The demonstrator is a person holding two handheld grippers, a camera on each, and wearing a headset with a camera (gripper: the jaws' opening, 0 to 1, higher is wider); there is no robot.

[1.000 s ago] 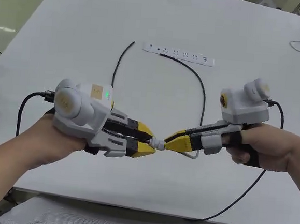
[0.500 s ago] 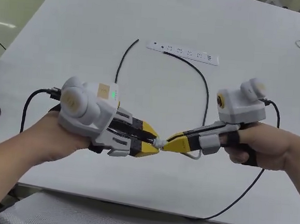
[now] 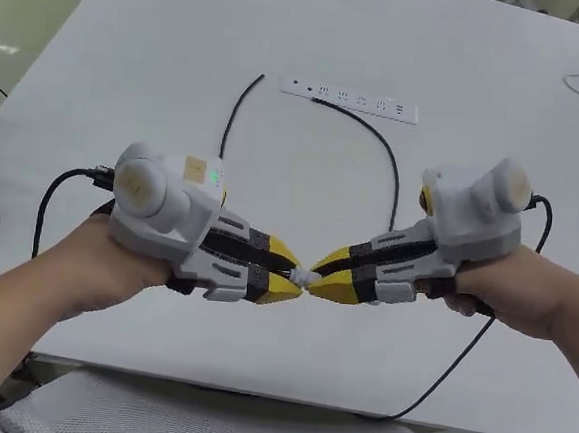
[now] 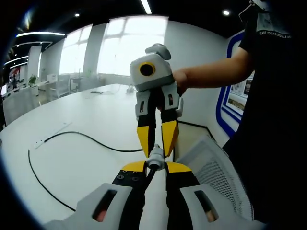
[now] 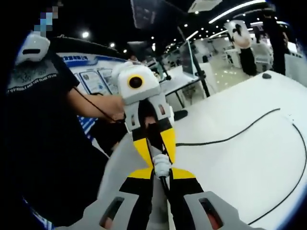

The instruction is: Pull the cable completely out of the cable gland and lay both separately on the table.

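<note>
Tabletop (image 3: 182,48): white, broad, in a bright office.
Left claw (image 4: 156,166): clenched on the cable gland (image 3: 305,276), held up off the tabletop.
Right claw (image 5: 162,172): tip to tip with it, clenched on the cable (image 5: 165,184) (as best I can tell) right behind the cable gland.
Handling: cable gland small, hard, smooth, apt to slip; cable thin, limp. Grip close to the joint; pull straight.
Beyond: power strip (image 3: 349,99), well apart.

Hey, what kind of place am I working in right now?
Probably an open-plan office or lab workspace: a long white table with a power strip on it, a mesh office chair beside it, large bright windows and rows of ceiling lights.
</note>
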